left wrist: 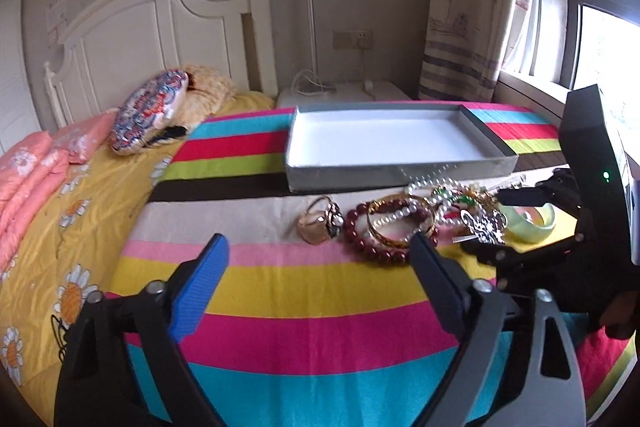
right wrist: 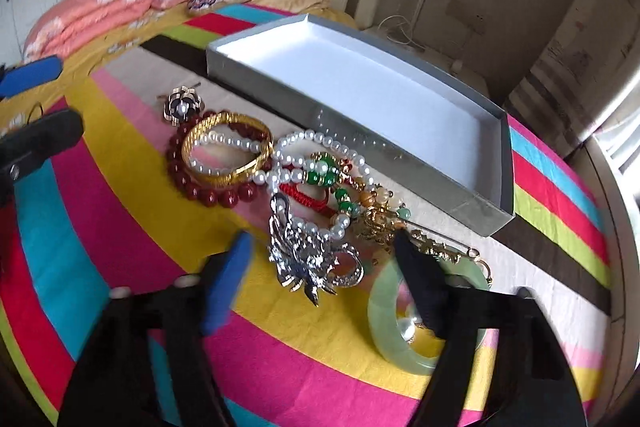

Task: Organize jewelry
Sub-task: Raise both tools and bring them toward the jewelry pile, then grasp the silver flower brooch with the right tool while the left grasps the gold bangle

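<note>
Right gripper (right wrist: 320,259): jaws wide apart, holding nothing, down low over the near end of the jewelry pile.
Right fingers: blue-padded one (right wrist: 226,283) left of the silver brooch; black one (right wrist: 420,287) poking down inside the ring of the green bangle.
Green bangle (right wrist: 384,323): pale jade color, flat on the striped cloth, closest piece to the camera; only the black finger inside it, blue finger well off to the left.
Silver brooch (right wrist: 304,255): shiny and spiky, lying between the two right fingers, touching neither as far as can be seen.
Left gripper (left wrist: 320,259): jaws wide apart, holding nothing, up above the cloth and short of the pile.
Gold bangle (left wrist: 400,223): just past the tip of the left gripper's right finger, resting on the dark red bead bracelet (left wrist: 368,247).
Pearl strand (right wrist: 288,163): loops through the gold bangle and across the middle of the pile.
Green bead bracelet (right wrist: 332,179): tangled with a red cord in the pile's middle.
Flower ring (left wrist: 320,223): alone at the left end of the pile, ahead of the open left jaws.
Gray box (left wrist: 392,171): shallow, white inside, open top, just behind the pile.
Striped cloth (left wrist: 300,307): bright bands, spread over the bed under everything.
</note>
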`<act>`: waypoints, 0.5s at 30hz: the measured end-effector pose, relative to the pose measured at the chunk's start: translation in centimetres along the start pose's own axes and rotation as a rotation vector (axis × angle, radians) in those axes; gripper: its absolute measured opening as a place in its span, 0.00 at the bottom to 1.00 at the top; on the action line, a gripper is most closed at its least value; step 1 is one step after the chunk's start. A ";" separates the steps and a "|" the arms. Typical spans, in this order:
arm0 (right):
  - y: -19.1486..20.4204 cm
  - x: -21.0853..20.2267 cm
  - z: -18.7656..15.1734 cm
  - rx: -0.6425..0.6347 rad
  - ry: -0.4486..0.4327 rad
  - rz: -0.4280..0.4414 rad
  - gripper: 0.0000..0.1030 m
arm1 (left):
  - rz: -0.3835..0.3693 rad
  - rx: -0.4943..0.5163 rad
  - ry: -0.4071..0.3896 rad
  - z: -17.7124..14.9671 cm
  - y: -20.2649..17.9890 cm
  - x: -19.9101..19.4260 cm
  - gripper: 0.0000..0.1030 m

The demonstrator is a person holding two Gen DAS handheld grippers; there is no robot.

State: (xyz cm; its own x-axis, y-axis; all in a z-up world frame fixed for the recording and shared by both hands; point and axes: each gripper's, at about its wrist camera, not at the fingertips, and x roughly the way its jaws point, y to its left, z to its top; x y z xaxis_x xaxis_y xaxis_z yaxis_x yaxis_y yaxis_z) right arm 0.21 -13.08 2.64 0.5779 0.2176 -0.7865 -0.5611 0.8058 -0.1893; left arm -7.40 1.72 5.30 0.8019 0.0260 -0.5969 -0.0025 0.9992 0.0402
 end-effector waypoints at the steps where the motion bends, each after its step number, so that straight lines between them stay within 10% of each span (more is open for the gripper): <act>1: -0.1 -0.2 -0.3 0.009 0.000 0.027 0.43 | -0.018 -0.005 0.017 -0.1 0.1 0.4 0.78; 11: -4.4 -7.2 -3.7 0.229 -0.208 0.064 0.43 | -0.143 0.026 0.091 0.5 -1.8 2.6 0.65; 15: -5.1 -8.6 -4.4 0.261 -0.233 0.051 0.43 | -0.147 0.138 0.102 1.6 -4.8 4.0 0.41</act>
State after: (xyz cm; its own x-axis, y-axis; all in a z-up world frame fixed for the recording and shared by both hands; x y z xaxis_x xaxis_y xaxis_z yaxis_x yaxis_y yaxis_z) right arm -4.53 -21.54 7.80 0.6896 0.3566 -0.6303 -0.4395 0.8978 0.0271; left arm -3.23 -3.01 4.02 0.7231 -0.1095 -0.6820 0.1970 0.9790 0.0517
